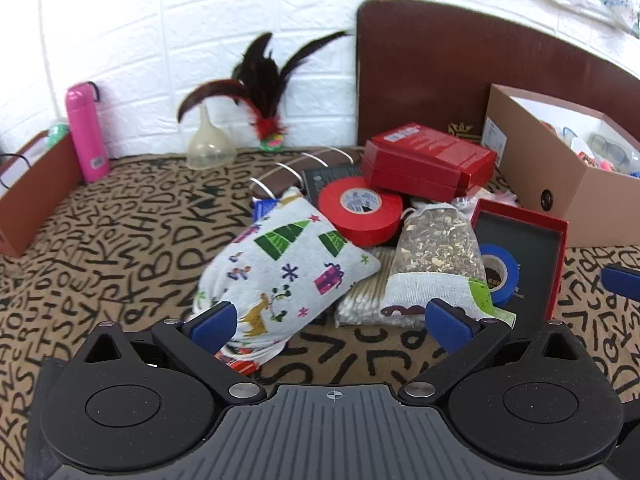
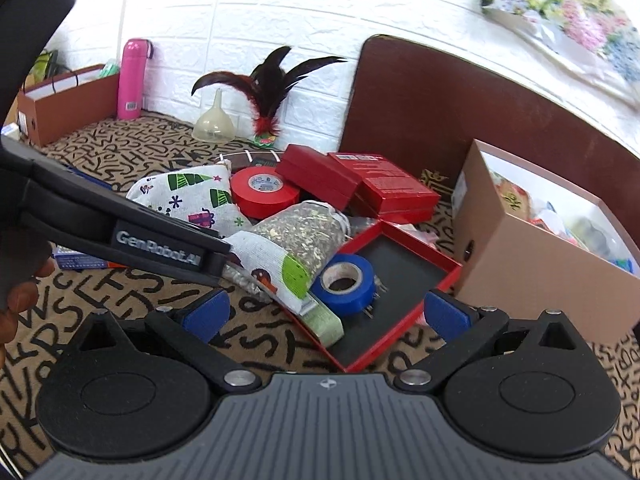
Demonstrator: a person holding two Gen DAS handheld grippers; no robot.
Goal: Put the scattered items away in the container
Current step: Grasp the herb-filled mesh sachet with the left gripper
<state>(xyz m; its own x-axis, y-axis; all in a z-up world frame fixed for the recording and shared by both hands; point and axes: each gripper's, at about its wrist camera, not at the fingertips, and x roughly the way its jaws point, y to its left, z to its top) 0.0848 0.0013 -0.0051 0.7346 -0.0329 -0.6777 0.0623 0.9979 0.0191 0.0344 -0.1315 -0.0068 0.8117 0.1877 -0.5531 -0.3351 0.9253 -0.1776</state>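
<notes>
While both grippers hang spread over a lettered cloth (image 1: 120,240), clutter lies just ahead of them.

Left gripper (image 1: 335,322) has its blue pads wide apart, holding nothing; a soft printed pouch (image 1: 288,272) lies between and just beyond them, its long axis running from the near left pad away to the right. Right gripper (image 2: 324,316) is likewise spread and empty; directly ahead sits a shallow red tray (image 2: 400,280) with a dark liner, holding a blue tape roll (image 2: 346,284) lying flat. A mesh herb sachet (image 2: 296,236) leans on the tray's left rim. Farther on are a glossy red tape roll (image 2: 264,192) and rigid red boxes (image 2: 360,184). To the right stands an open cardboard box (image 2: 532,264), partly filled with small items.
</notes>
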